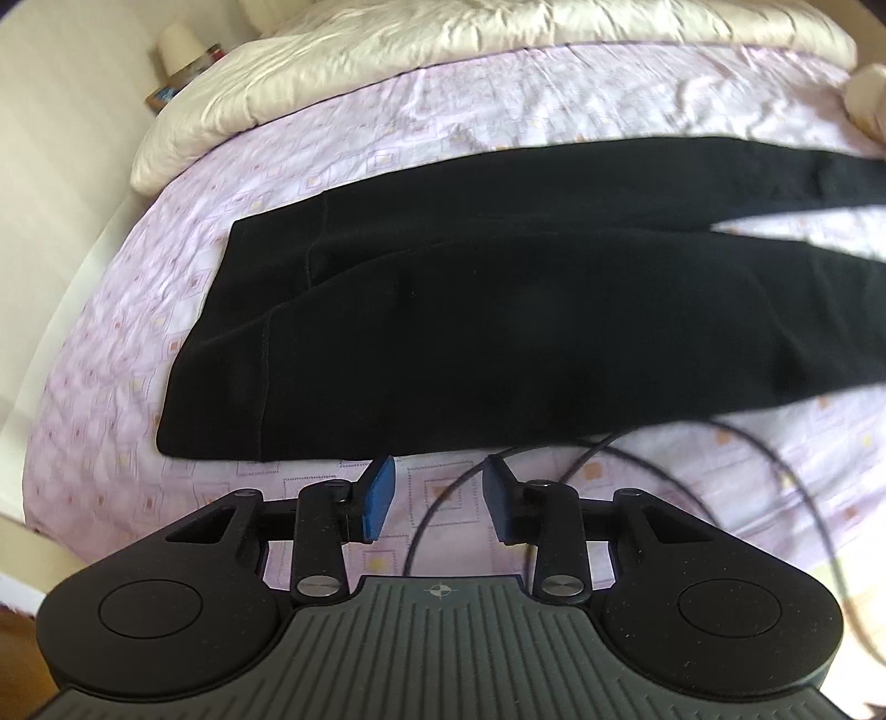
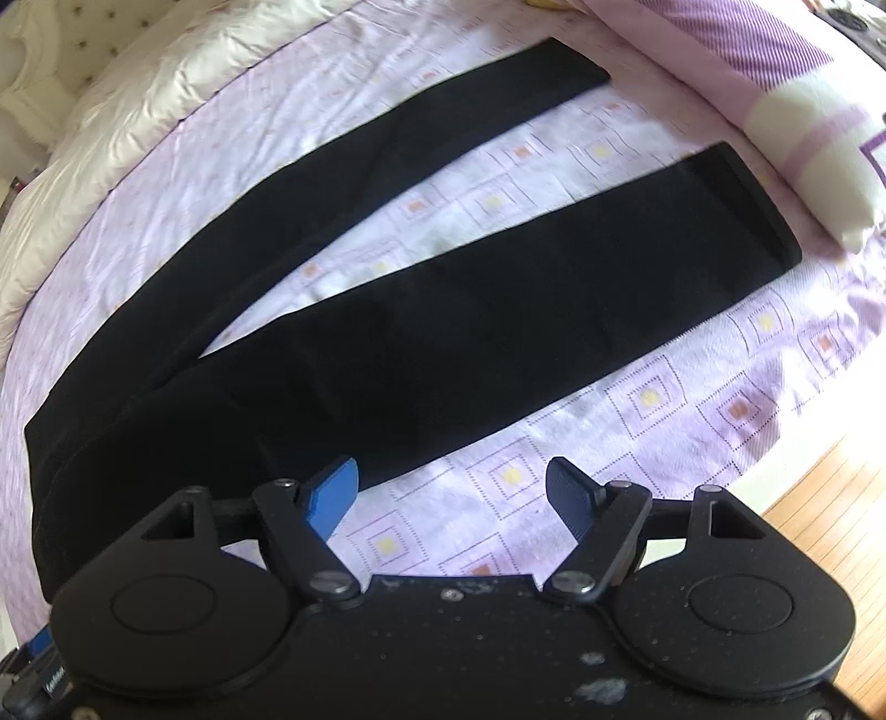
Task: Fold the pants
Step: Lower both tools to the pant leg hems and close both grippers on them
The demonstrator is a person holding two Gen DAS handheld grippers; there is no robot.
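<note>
The pants (image 2: pixel 421 310) are plain black. The bedsheet (image 2: pixel 664 399) is pale lilac with printed squares, orange or yellow at their centres. The quilt (image 1: pixel 443 33) looks cream, though blurred.

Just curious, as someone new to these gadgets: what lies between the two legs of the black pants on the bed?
Only bare bedsheet, pink with a pattern of squares. The legs of the black pants spread apart in a V. The right wrist view shows it best.
</note>
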